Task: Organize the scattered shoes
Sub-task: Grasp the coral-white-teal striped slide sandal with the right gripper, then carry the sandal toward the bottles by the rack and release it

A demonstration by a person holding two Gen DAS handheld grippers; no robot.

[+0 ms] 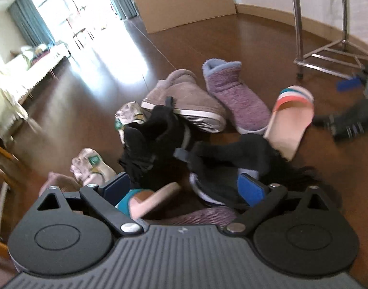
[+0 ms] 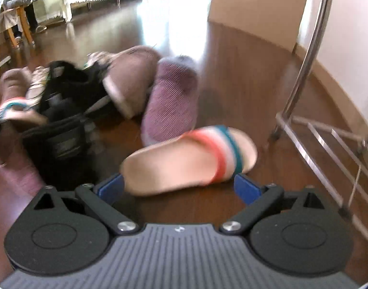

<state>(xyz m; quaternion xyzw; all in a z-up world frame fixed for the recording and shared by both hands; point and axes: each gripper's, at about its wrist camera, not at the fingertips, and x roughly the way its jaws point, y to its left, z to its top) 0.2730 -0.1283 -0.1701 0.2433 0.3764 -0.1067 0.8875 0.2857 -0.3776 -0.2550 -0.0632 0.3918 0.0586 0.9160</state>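
A heap of shoes lies on the brown wood floor. My left gripper (image 1: 185, 186) is open over the heap, with a black shoe (image 1: 222, 166) and a striped pink slipper (image 1: 148, 201) beneath its fingers. Beyond lie a second black shoe (image 1: 150, 142), a taupe slipper (image 1: 184, 96), a purple bootie (image 1: 234, 94) and a pink slipper with red, white and teal straps (image 1: 292, 115). My right gripper (image 2: 179, 187) is open just above that striped slipper (image 2: 184, 161), which lies between its blue pads without touching them. The purple bootie (image 2: 172, 101) and black shoes (image 2: 66, 91) lie behind.
A metal rack (image 2: 316, 110) on wheels stands at the right, close to the striped slipper. A large cardboard box (image 1: 184, 0) leans at the back wall. A cloth-covered table (image 1: 27, 72) and wooden chairs (image 2: 18, 19) stand at the left. The right gripper's body (image 1: 352, 118) shows in the left wrist view.
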